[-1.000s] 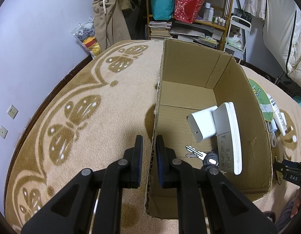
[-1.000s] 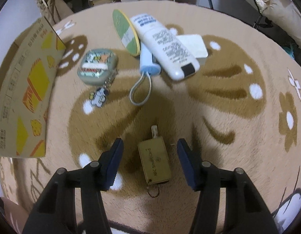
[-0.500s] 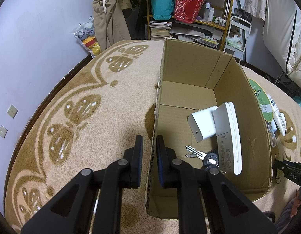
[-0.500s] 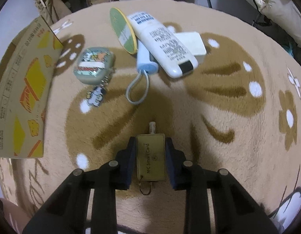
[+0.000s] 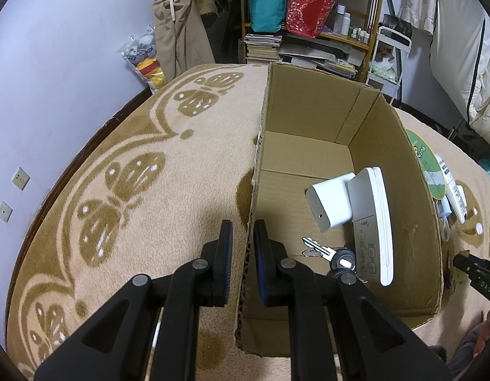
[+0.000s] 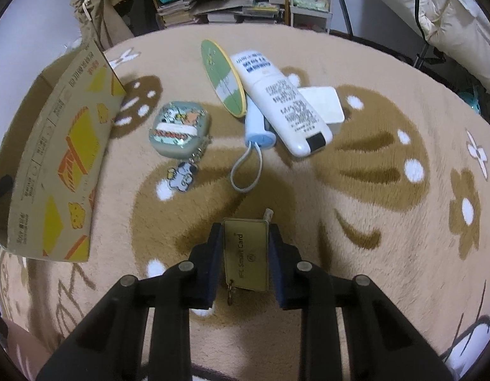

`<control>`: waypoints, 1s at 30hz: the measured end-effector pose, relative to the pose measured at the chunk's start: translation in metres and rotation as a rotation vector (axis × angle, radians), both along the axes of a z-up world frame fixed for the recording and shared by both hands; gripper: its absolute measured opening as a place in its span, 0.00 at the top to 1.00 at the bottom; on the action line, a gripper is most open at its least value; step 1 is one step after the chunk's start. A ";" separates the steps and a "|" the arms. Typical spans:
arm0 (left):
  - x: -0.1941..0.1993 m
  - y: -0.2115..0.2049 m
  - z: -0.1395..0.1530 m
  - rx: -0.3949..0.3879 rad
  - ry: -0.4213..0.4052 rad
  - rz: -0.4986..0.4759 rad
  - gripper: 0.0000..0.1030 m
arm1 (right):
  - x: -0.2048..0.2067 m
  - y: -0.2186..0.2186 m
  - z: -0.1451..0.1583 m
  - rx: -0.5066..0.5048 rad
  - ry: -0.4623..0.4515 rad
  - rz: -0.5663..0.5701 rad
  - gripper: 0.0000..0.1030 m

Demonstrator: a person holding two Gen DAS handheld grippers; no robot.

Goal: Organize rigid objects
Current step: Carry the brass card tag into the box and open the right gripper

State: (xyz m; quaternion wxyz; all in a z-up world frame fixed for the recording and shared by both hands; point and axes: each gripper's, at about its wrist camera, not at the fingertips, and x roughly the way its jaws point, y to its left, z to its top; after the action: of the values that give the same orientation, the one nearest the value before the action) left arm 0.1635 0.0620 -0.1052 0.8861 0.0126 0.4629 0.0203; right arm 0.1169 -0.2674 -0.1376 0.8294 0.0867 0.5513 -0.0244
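My left gripper (image 5: 243,238) is shut on the near left wall of the open cardboard box (image 5: 308,120), one finger inside and one outside. Inside the box lie a white adapter (image 5: 332,204), a white remote (image 5: 373,225) and a key (image 5: 318,249). In the right wrist view my right gripper (image 6: 245,233) is shut on a gold smart card tag (image 6: 246,260) with a key ring, held just above the carpet. Beyond it on the carpet lie a cartoon pouch (image 6: 179,128) with a charm, a blue device with a strap (image 6: 257,127), a white tube (image 6: 281,101), a green round disc (image 6: 222,79) and a white block (image 6: 322,104).
The box's printed outer wall (image 6: 54,165) stands to the left of the right gripper. A shelf (image 5: 308,16) full of bags and books, hanging clothes and a white cart stand beyond the patterned carpet. Bedding is at the far right.
The right gripper's jaws closed from wide apart onto the gold card tag and lifted it slightly. The left gripper and the box kept still.
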 end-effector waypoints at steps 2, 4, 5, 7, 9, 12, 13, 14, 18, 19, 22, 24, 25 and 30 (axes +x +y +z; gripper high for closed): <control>-0.001 0.000 0.000 0.002 0.000 -0.001 0.88 | -0.003 0.002 0.006 0.003 -0.023 0.005 0.75; 0.000 0.000 0.000 0.002 0.000 -0.001 0.88 | -0.003 0.003 0.009 0.015 -0.033 0.013 0.95; 0.000 0.000 0.000 0.002 0.000 -0.001 0.88 | -0.003 0.003 0.010 0.011 -0.038 0.015 0.95; -0.001 0.000 0.000 0.001 0.000 -0.001 0.88 | -0.001 0.004 0.009 0.022 -0.037 0.023 0.95; 0.000 0.000 0.000 0.003 0.000 -0.001 0.88 | 0.000 0.003 0.007 0.037 -0.034 0.022 0.95; 0.000 0.000 0.000 0.002 0.000 -0.001 0.88 | 0.001 0.003 0.009 0.075 -0.054 0.020 0.95; 0.000 0.000 0.000 0.002 0.000 -0.001 0.88 | 0.002 0.003 0.012 0.092 -0.065 0.020 0.95; 0.000 0.000 0.000 0.001 0.001 -0.001 0.88 | 0.002 0.003 0.015 0.099 -0.075 0.023 0.95; 0.000 0.000 0.000 -0.001 0.001 0.000 0.88 | 0.003 0.006 0.023 0.119 -0.104 0.030 0.95; -0.001 0.000 0.000 -0.001 0.001 0.000 0.88 | 0.004 0.007 0.024 0.120 -0.107 0.032 0.95; 0.000 0.000 0.000 0.002 0.000 -0.001 0.88 | 0.007 0.012 0.031 0.122 -0.125 0.041 0.95; -0.001 0.000 0.000 0.002 0.001 -0.001 0.88 | 0.010 0.016 0.038 0.125 -0.144 0.048 0.95; 0.000 0.000 0.000 0.002 0.001 -0.001 0.88 | 0.011 0.019 0.045 0.131 -0.160 0.056 0.95; 0.000 0.001 0.000 0.000 0.000 -0.001 0.88 | 0.018 0.036 0.078 0.144 -0.221 0.108 0.95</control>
State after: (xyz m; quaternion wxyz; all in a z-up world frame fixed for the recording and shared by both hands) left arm 0.1632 0.0627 -0.1052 0.8860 0.0129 0.4630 0.0200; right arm 0.1350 -0.2318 -0.0598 0.8767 0.1184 0.4610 0.0698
